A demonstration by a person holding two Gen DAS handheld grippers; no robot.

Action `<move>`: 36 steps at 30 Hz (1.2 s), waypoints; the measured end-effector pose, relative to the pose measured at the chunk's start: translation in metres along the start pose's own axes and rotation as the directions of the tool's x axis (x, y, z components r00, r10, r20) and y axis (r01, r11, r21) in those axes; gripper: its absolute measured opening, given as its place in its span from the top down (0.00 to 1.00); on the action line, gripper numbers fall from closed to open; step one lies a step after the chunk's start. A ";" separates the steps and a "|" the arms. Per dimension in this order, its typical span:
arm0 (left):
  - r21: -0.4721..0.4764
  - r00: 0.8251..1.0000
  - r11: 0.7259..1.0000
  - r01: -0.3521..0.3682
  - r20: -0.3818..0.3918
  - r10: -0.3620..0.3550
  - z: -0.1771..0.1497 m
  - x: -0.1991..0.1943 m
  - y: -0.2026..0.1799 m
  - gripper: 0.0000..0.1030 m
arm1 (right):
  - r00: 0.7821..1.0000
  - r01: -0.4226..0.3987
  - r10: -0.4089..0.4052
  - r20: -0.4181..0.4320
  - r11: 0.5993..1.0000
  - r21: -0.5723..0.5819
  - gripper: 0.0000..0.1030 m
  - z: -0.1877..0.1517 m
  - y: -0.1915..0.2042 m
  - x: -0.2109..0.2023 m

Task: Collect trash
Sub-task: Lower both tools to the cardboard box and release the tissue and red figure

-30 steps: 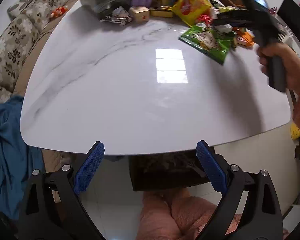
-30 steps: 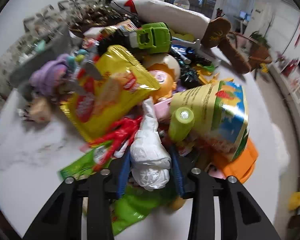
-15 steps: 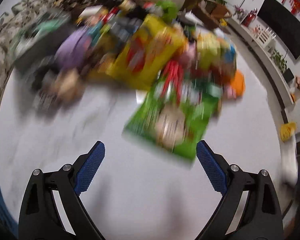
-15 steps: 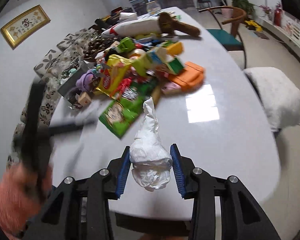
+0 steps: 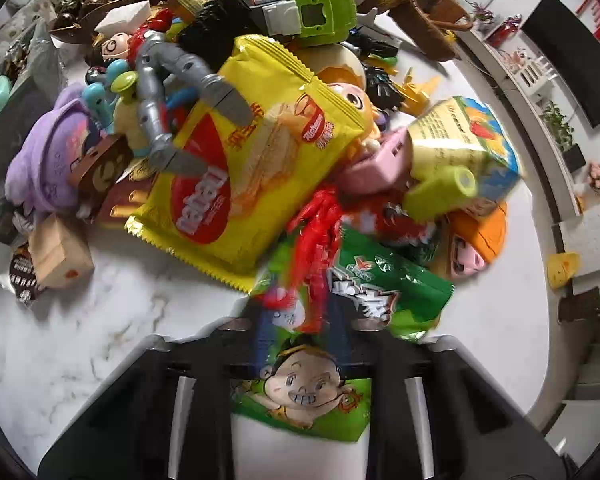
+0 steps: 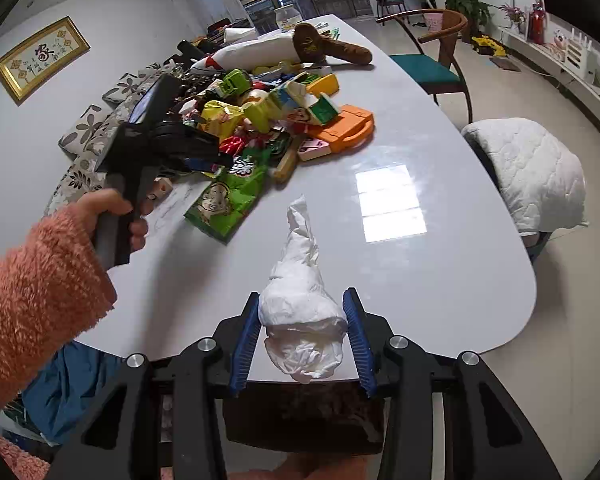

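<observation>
1. The left gripper point(image 5: 300, 344) is clenched on the green snack packet point(image 5: 312, 396), which bears a cartoon face; the packet's near end lies over the gripper's frame, while its far end reaches under the heap on the white marble table point(image 5: 100, 320).
2. From the right wrist view, the same gripper point(image 6: 216, 164) sits at the near edge of the heap, held by a hand point(image 6: 116, 216) in a fuzzy orange sleeve point(image 6: 32, 292).
3. The right gripper point(image 6: 302, 340) holds a crumpled white plastic bag point(image 6: 304, 320) between its blue pads, above the table's near rim point(image 6: 380, 376); its jaws have just been opening slightly, with the bag still between them and touching both pads.
4. In the heap, a yellow wafer packet point(image 5: 252, 168) lies tilted on top, with a grey toy robot arm point(image 5: 168, 92) across its left corner.
5. A red wrapper point(image 5: 320, 240) trails down from the heap toward the left gripper's fingers.
6. An orange toy case point(image 6: 344, 128) sits at the heap's right side.
</observation>
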State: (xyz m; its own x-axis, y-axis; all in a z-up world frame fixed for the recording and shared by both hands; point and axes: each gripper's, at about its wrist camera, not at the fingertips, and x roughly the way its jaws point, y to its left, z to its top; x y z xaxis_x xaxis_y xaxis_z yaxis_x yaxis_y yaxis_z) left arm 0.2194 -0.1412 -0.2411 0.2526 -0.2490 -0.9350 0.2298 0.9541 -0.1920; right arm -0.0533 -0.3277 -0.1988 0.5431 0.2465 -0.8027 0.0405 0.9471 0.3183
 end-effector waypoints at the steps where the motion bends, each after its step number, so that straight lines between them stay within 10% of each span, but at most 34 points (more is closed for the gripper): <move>1: 0.000 1.000 1.000 0.008 0.000 -0.008 -0.004 -0.004 0.003 0.94 | 1.000 -0.006 0.006 0.000 1.000 -0.006 0.58 0.002 0.004 0.001; 14: 0.050 0.981 0.989 0.143 0.123 -0.148 -0.101 -0.124 0.045 0.94 | 0.994 -0.100 0.091 -0.056 0.976 -0.191 0.58 0.004 0.082 0.010; 21: 0.103 0.983 0.979 0.178 0.019 -0.181 -0.235 -0.161 0.066 0.94 | 0.980 -0.133 0.084 -0.179 0.948 -0.288 0.58 -0.045 0.118 0.013; 28: 0.075 0.972 0.978 0.196 -0.147 -0.184 -0.325 -0.098 0.078 0.94 | 0.950 -0.109 0.007 -0.312 0.944 -0.311 0.61 -0.114 0.117 0.053; 36: 0.004 0.939 0.987 0.161 -0.308 -0.152 -0.375 0.092 0.103 0.94 | 0.872 0.018 -0.118 -0.476 0.978 -0.210 0.62 -0.214 0.053 0.200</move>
State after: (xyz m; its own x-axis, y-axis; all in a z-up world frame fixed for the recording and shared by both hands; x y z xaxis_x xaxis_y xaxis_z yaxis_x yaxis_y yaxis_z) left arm -0.0860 -0.0039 -0.4584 -0.0867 -0.3279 -0.9407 0.2709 0.9010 -0.3390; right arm -0.1217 -0.1837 -0.4503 0.0695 0.2005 -0.9772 -0.1267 0.9734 0.1907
